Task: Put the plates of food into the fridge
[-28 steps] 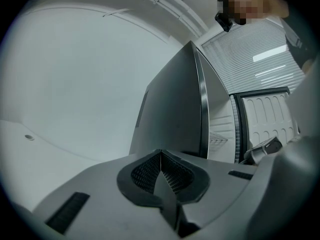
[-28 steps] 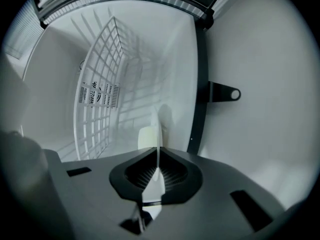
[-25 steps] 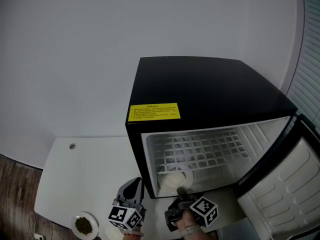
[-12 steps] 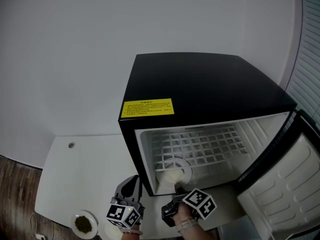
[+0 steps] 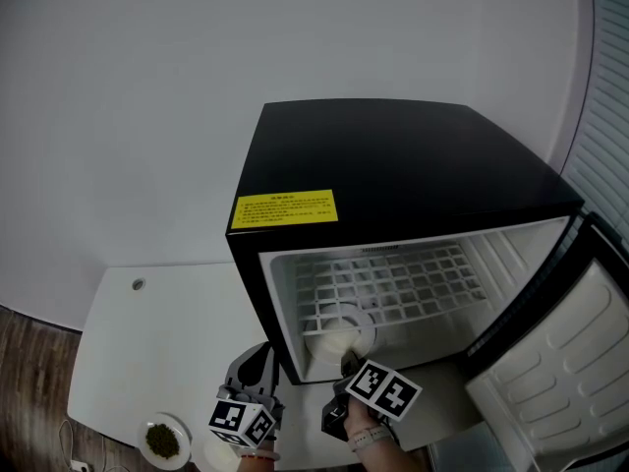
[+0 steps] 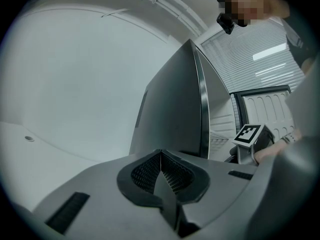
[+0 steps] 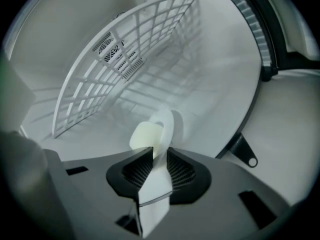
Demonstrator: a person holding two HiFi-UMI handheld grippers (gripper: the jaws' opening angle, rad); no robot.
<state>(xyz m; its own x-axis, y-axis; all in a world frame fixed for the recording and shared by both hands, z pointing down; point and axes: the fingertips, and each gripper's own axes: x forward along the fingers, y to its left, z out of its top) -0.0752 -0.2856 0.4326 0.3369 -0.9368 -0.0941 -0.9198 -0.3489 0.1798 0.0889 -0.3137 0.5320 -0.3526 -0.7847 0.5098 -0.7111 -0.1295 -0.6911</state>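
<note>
The jaws of our right gripper (image 7: 156, 159) have just been opening, the near rim of the plate (image 5: 332, 342) loose between them and the plate sitting on the fridge (image 5: 393, 165) floor just beyond, so we must pull straight back; our left gripper (image 6: 159, 171) hangs shut and empty.

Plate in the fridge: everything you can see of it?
Small, round, white plate, glossy like ceramic, with a pale yellowish lump of food on it. It sits low at the front of the open fridge, below the wire shelf. Its near rim lies between the jaws of the right claw, which have just been opening.
</note>
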